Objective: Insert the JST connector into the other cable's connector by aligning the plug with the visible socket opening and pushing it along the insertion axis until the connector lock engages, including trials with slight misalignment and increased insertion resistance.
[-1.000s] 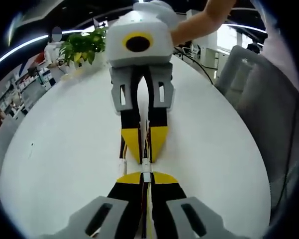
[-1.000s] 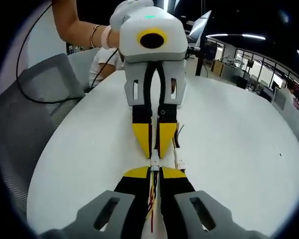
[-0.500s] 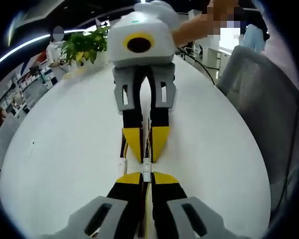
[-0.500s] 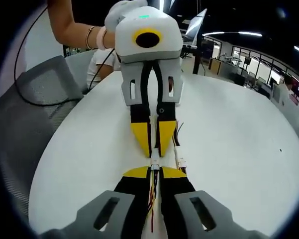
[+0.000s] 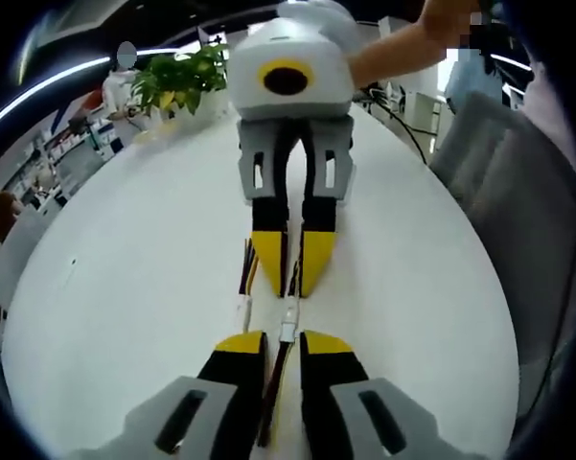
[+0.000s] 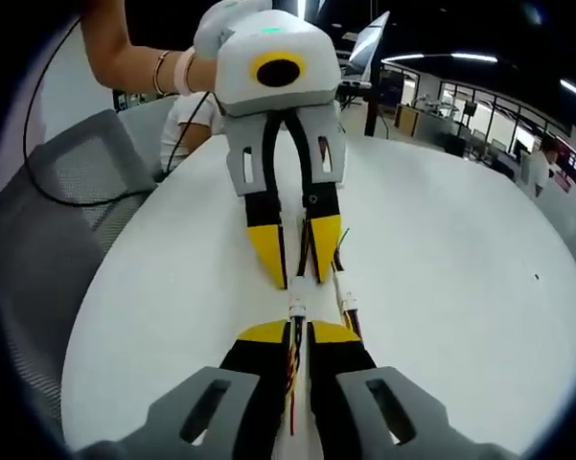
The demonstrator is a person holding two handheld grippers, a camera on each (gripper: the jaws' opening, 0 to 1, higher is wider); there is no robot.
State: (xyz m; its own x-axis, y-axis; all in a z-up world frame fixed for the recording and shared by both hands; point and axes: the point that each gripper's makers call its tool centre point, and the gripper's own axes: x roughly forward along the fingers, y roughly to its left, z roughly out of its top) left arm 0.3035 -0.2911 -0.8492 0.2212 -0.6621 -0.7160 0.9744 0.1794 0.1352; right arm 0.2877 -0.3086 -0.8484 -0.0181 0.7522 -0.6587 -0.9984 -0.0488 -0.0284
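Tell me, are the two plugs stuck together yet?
Looks done: the white connectors sit joined in one line between the grippers. In hand: the right gripper is shut on its cable; the left gripper is open. Left: checking the lock, which I cannot see, then letting go.

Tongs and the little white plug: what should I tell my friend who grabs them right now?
Left tongs: jaws parted, left cable running between them.
Right tongs: shut on the right cable.
White connector sits between both tips; its halves look joined, but the lock is too small to tell.
A spare cable lies beside them on the white table.
Left to do: check the lock, then let go.
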